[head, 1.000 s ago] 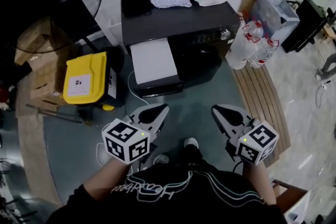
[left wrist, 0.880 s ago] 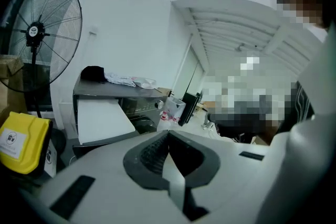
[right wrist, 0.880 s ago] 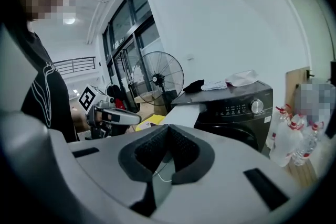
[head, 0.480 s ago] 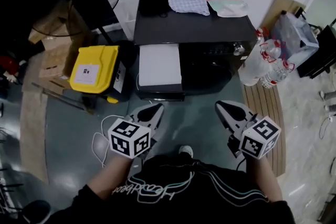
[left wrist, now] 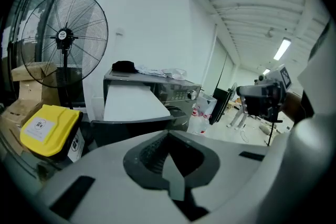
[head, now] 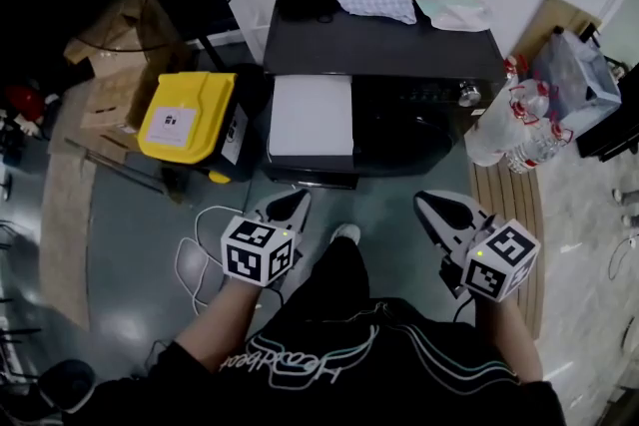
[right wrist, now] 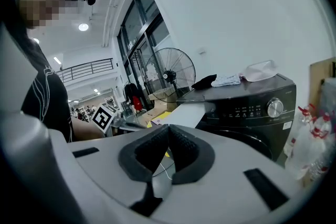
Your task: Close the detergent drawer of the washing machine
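Nearer stands the detergent drawer (head: 312,115), open; gripper views show jaws together.

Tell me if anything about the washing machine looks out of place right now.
Yes. The detergent drawer stands pulled far out from the left side of the washing machine's front, so the machine is not closed up. Nothing looks spilled or damaged.
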The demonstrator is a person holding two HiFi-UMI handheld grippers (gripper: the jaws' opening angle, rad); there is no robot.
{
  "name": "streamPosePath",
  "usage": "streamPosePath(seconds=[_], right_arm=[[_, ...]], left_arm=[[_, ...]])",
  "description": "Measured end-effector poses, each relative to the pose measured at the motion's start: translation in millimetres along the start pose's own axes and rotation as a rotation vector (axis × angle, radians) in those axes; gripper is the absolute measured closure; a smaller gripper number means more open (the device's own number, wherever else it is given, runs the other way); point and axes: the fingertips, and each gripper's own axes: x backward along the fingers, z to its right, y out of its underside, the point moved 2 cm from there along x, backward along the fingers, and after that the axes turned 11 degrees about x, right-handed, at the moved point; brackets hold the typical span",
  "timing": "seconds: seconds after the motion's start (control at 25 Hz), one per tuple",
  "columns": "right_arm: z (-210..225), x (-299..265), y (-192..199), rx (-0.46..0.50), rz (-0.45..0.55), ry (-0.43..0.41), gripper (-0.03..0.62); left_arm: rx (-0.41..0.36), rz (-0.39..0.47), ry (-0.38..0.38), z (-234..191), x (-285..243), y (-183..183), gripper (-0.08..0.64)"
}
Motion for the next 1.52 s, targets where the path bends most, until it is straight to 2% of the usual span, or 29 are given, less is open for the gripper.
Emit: streamPosePath(seconds=[0.28,0.52,0.76,1.0,1.52], right_arm=[[15.2,-8.6,8.8,-0.038,-0.024,0.011,0.565],[25.3,-17.1,15.1,-0.067,-0.045,0.010,0.565],[30.0,-27.8,23.6,-0.098,-0.078,0.008,0.566],[31.3,-42.8,31.8,-0.106,-0.086,-0.023,0.566],[38.7,-52.9,33.7,-0.109,-0.096,-0.048,0.566]], left_arm=[[0.030,0.005,-0.055,-29.1,-18.7,3.3,0.538],[0.097,-0.001,-0.063,-41.2,-30.1,3.7,0.538],[0.137,0.031,-0.073,-49.1,-35.4,-1.1,0.538],[0.130,0.031,-0.067,-51.7,-36.1,-3.3,0.538],[0.170,0.040,-0.084,-51.4,-37.7,-6.5,0.538]])
